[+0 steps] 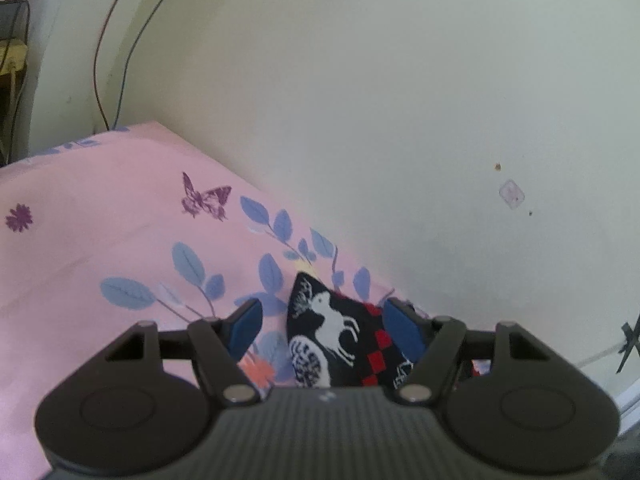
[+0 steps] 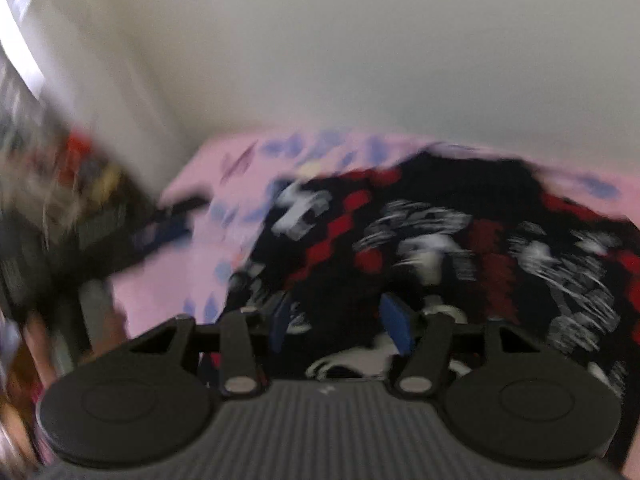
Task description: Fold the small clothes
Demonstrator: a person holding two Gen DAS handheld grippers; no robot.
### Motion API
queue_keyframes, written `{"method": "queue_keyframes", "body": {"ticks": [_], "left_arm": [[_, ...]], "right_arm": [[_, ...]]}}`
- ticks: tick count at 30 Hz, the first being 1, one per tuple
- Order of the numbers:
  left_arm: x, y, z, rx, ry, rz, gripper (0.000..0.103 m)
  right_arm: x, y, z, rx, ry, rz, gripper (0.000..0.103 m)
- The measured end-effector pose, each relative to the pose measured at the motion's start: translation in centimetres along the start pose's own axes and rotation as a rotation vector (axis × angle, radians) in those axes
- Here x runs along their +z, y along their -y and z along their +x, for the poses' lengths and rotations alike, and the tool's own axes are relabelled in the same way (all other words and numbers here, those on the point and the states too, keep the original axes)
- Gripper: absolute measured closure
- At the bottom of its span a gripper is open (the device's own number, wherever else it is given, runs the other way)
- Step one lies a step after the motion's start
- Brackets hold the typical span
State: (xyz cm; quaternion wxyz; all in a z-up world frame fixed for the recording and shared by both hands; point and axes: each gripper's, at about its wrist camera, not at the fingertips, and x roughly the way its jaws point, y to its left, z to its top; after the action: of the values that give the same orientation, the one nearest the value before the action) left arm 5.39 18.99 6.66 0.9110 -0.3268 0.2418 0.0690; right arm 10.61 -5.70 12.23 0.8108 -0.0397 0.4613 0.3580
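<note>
A small black garment (image 1: 336, 340) with white deer prints and red checks lies on a pink floral sheet (image 1: 100, 240). In the left wrist view one pointed corner of it sits between my left gripper's (image 1: 322, 320) blue pads, which stand wide apart and do not touch it. In the blurred right wrist view the garment (image 2: 460, 240) spreads wide over the sheet (image 2: 192, 248). My right gripper (image 2: 342, 320) is open, its fingers right over the near edge of the cloth.
A cream wall (image 1: 400, 100) runs close behind the bed, with thin cables (image 1: 104, 60) hanging at the left. A dark cluttered shelf or furniture (image 2: 60, 220) stands left of the bed in the right wrist view, blurred.
</note>
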Motion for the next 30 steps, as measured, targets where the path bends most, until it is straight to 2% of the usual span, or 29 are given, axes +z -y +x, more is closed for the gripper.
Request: {"method": "queue_keyframes", "body": {"ticks": [2, 4, 5, 6, 7, 8, 9, 12, 15, 16, 18, 19, 20, 23, 25, 26, 27, 28, 30], "left_arm": [[0.2, -0.1, -0.1, -0.005, 0.002, -0.003, 0.035], [0.3, -0.1, 0.0, -0.006, -0.001, -0.002, 0.035], [0.3, -0.1, 0.1, -0.001, -0.005, -0.002, 0.035], [0.3, -0.1, 0.2, 0.006, -0.011, -0.004, 0.035], [0.3, -0.2, 0.3, 0.013, -0.015, -0.008, 0.035], [0.3, -0.2, 0.4, 0.018, -0.017, -0.014, 0.035], [0.3, -0.3, 0.4, 0.025, -0.017, -0.023, 0.035], [0.4, -1.0, 0.6, 0.057, -0.014, -0.056, 0.035], [0.7, -1.9, 0.7, 0.048, -0.017, -0.098, 0.035], [0.8, -2.1, 0.6, 0.039, -0.018, -0.105, 0.035], [0.8, -2.2, 0.6, 0.035, -0.016, -0.1, 0.035], [0.8, -2.1, 0.7, 0.039, -0.019, -0.092, 0.035], [0.7, -2.0, 0.8, 0.042, -0.023, -0.087, 0.035], [0.3, -1.5, 1.5, 0.031, -0.049, -0.071, 0.035], [-0.2, -0.8, 2.0, 0.032, -0.062, -0.04, 0.035], [-0.5, -0.4, 2.3, 0.037, -0.068, -0.018, 0.035], [-0.9, 0.1, 2.6, 0.039, -0.07, 0.006, 0.035], [-1.2, 0.6, 2.7, 0.035, -0.071, 0.026, 0.035], [-2.0, 1.5, 3.1, 0.024, -0.071, 0.077, 0.036]], "right_arm": [[-0.3, -1.8, 2.8, -0.036, -0.045, -0.107, 0.048], [-1.2, -2.4, 5.1, -0.13, -0.082, -0.206, 0.048], [-1.4, -2.0, 6.3, -0.156, -0.109, -0.215, 0.054], [-1.7, -1.6, 6.1, -0.142, -0.066, -0.198, 0.065], [-1.5, -1.1, 5.9, -0.158, -0.063, -0.175, 0.075], [-1.0, -0.5, 5.3, -0.121, -0.053, -0.127, 0.101], [-0.2, 0.5, 4.5, -0.054, -0.028, -0.026, 0.102], [2.4, 2.2, 2.5, 0.069, 0.098, 0.17, 0.102], [4.9, 2.7, 3.5, 0.187, 0.161, 0.319, 0.101], [5.5, 2.6, 4.6, 0.223, 0.148, 0.35, 0.101], [6.1, 2.3, 7.1, 0.256, 0.024, 0.381, 0.099], [6.1, 2.5, 7.5, 0.238, -0.003, 0.379, 0.099], [5.7, 3.0, 6.9, 0.219, 0.016, 0.374, 0.099], [3.5, 6.0, 2.3, 0.172, 0.121, 0.368, 0.099], [0.7, 9.6, -1.6, 0.069, 0.233, 0.398, 0.093], [-0.8, 11.2, -3.3, 0.009, 0.28, 0.416, 0.081], [-2.2, 12.9, -4.9, -0.065, 0.324, 0.428, 0.062], [-3.6, 14.5, -6.6, -0.167, 0.365, 0.435, 0.055], [-5.3, 17.7, -8.8, -0.299, 0.397, 0.445, 0.053]]}}
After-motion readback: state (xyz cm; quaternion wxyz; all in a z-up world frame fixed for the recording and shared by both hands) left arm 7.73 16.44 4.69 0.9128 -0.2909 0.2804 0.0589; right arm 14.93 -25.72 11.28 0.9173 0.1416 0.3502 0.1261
